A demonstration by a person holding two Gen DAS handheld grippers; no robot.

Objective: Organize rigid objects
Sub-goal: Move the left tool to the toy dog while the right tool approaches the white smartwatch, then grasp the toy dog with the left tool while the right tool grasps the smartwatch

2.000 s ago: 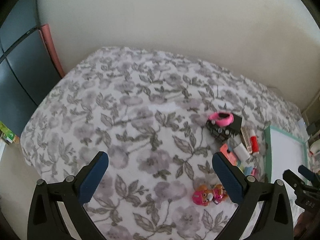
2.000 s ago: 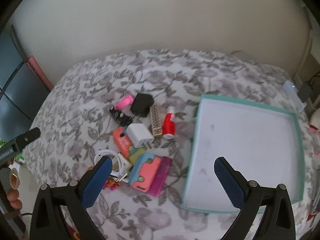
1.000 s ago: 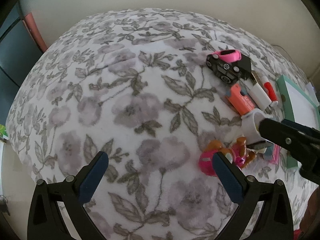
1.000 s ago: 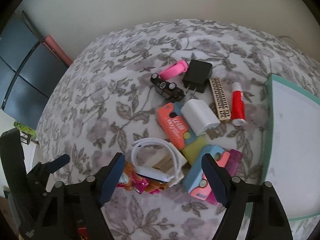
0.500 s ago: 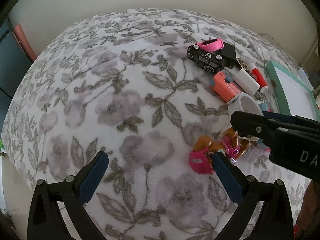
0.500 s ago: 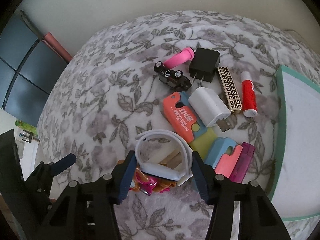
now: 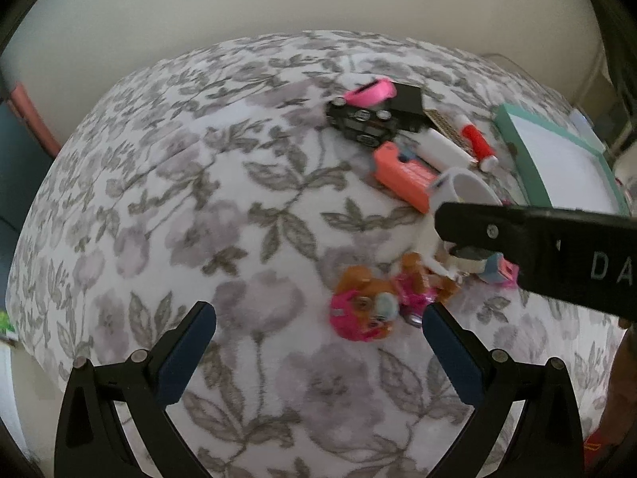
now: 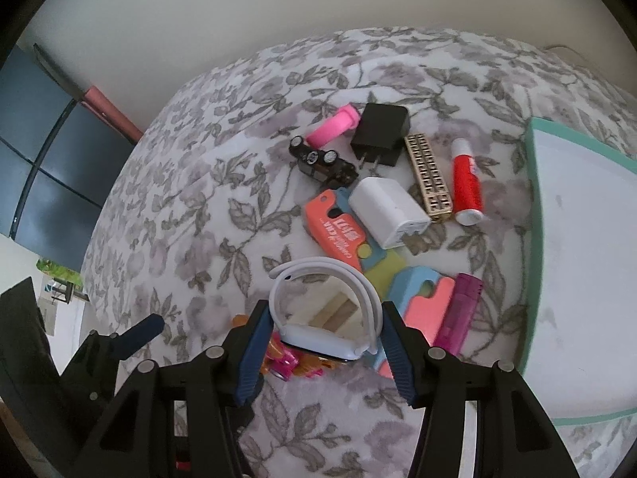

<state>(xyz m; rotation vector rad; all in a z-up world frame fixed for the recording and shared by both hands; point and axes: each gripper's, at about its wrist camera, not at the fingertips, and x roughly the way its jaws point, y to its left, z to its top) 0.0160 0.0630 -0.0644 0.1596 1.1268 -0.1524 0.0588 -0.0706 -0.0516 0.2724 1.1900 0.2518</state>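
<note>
In the left wrist view, the left hand-held gripper (image 7: 318, 338) is seen spread wide over the grey floral bedspread (image 7: 199, 219), nothing between its blue pads, with a pink and orange toy figure (image 7: 366, 310) lying just ahead. In the right wrist view, the right hand-held gripper (image 8: 324, 342) is seen pinching a white looped wristband (image 8: 322, 310), beside the teal-rimmed white tray (image 8: 577, 259).

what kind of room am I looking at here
Probably a bedroom at home: the floral bedspread covers what looks like a bed against a plain wall, strewn with household bits like a white phone charger and a toy car.
</note>
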